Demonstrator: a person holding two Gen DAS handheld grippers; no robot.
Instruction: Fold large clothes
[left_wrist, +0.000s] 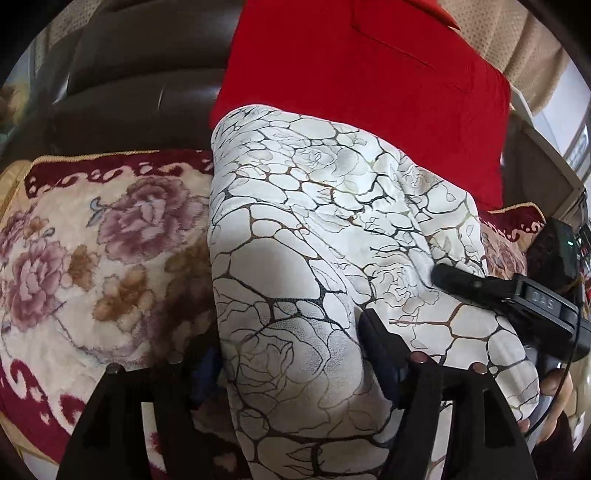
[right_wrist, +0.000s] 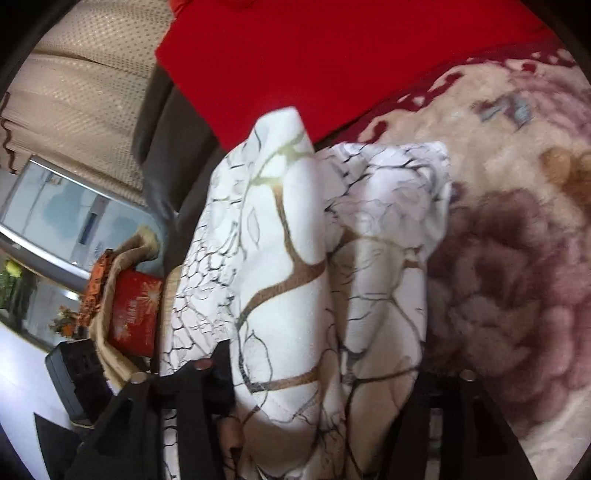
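Observation:
A white garment (left_wrist: 314, 221) printed with dark and tan crackle lines and roses lies as a folded bundle on a plush floral blanket (left_wrist: 92, 240). My left gripper (left_wrist: 290, 336) straddles its near end with jaws wide, one finger beside the cloth's left edge and the other on top. I see no squeeze on the fabric. A finger (left_wrist: 458, 278) of my right gripper rests on the garment's right side. In the right wrist view the garment (right_wrist: 295, 277) bulges up between the spread jaws of my right gripper (right_wrist: 325, 365). The cloth partly hides its right finger.
A red fabric piece (left_wrist: 369, 74) (right_wrist: 314, 55) lies just behind the garment, against a dark leather sofa back (left_wrist: 140, 74). Off the sofa's side are a red box (right_wrist: 133, 314), a black device (right_wrist: 70, 376) and a window. A hand (left_wrist: 554, 391) shows at the right edge.

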